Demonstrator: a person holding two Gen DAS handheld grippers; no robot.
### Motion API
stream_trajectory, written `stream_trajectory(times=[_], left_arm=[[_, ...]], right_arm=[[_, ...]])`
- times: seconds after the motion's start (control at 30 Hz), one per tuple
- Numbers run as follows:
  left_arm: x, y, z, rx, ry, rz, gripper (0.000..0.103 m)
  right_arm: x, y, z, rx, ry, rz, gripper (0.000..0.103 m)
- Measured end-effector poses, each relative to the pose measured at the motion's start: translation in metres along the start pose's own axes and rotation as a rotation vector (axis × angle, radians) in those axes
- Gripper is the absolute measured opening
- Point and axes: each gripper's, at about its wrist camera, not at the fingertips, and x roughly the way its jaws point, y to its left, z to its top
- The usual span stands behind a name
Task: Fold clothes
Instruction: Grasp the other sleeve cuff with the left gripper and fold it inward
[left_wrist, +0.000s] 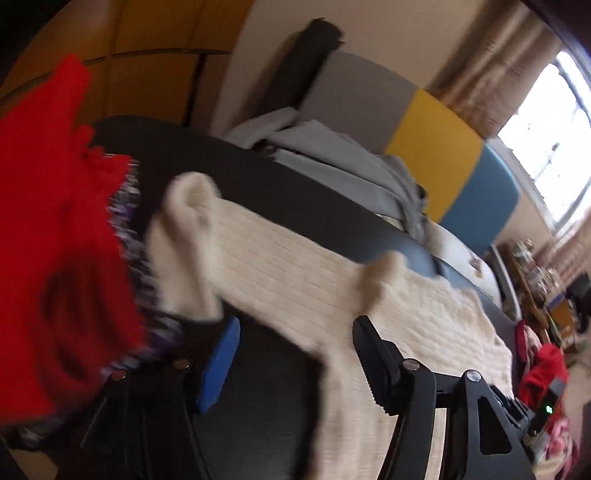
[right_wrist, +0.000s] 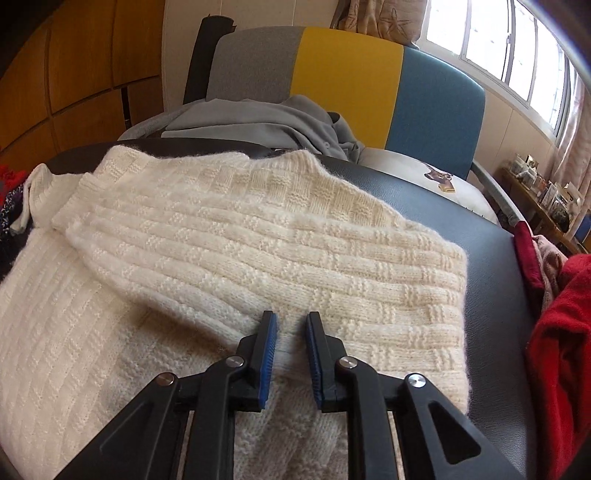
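A cream knit sweater (right_wrist: 258, 229) lies on the black padded table (right_wrist: 480, 229), with its upper part folded over its lower part. My right gripper (right_wrist: 291, 354) sits at the near edge of that fold. Its blue pads stand close together with a ridge of the knit pinched between them. In the blurred left wrist view the sweater (left_wrist: 295, 266) stretches across the table, one cuff (left_wrist: 192, 206) raised at the left. My left gripper (left_wrist: 295, 358) hovers over it with jaws wide apart; loose fabric passes between the fingers but the pads do not press on it.
A red garment (left_wrist: 55, 258) over patterned purple cloth fills the left side. More red and pink clothes (right_wrist: 561, 332) are heaped at the table's right edge. Behind the table, a grey garment (right_wrist: 258, 118) lies on a grey, yellow and blue seat (right_wrist: 347, 74).
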Motion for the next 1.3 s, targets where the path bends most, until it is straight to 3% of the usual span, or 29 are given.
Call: stream_trajectory(times=[0.1,0.13,0.23,0.4,0.5,0.57,0.6,0.63,0.7,0.93,1.07,1.17,1.3], left_arm=[[-0.003,0.026,0.021,-0.107,0.027,-0.051,0.065],[-0.002,0.029,0.026,-0.132,0.02,-0.034,0.065],[0.012,0.029,0.041,-0.163,-0.004,0.062,0.065],[0.053,0.024,0.056,-0.193,0.018,0.276,0.066],[0.073,0.021,0.059,-0.196,0.03,0.358,0.066],[0.082,0.019,0.058,-0.186,0.028,0.408,0.061],[0.085,0.02,0.057,-0.187,0.031,0.41,0.045],[0.088,0.021,0.056,-0.19,0.036,0.408,0.02],[0.093,0.024,0.053,-0.196,0.046,0.402,0.008],[0.071,0.015,0.058,-0.191,-0.043,0.352,0.007],[0.047,-0.026,0.065,-0.069,-0.11,0.294,0.007],[0.034,-0.082,0.06,0.064,-0.133,0.184,0.007],[0.025,-0.16,0.038,0.229,-0.103,0.002,0.007]], right_arm=[[0.0,-0.002,0.0,0.007,-0.002,0.008,0.016],[0.0,-0.003,0.0,0.012,-0.002,0.013,0.016],[0.0,-0.005,0.0,0.021,-0.004,0.026,0.017],[-0.001,-0.01,-0.001,0.042,-0.007,0.053,0.017],[0.0,-0.012,-0.001,0.056,-0.009,0.071,0.017],[0.0,-0.011,-0.001,0.054,-0.008,0.068,0.017],[0.0,-0.011,-0.001,0.05,-0.008,0.064,0.017],[0.0,-0.01,-0.001,0.047,-0.008,0.061,0.017],[0.0,-0.009,-0.001,0.044,-0.008,0.055,0.017],[0.0,-0.007,-0.001,0.036,-0.009,0.044,0.017],[0.0,-0.009,-0.001,0.043,-0.01,0.054,0.017],[0.0,-0.009,-0.001,0.045,-0.01,0.056,0.018],[0.0,-0.01,-0.001,0.05,-0.011,0.061,0.018]])
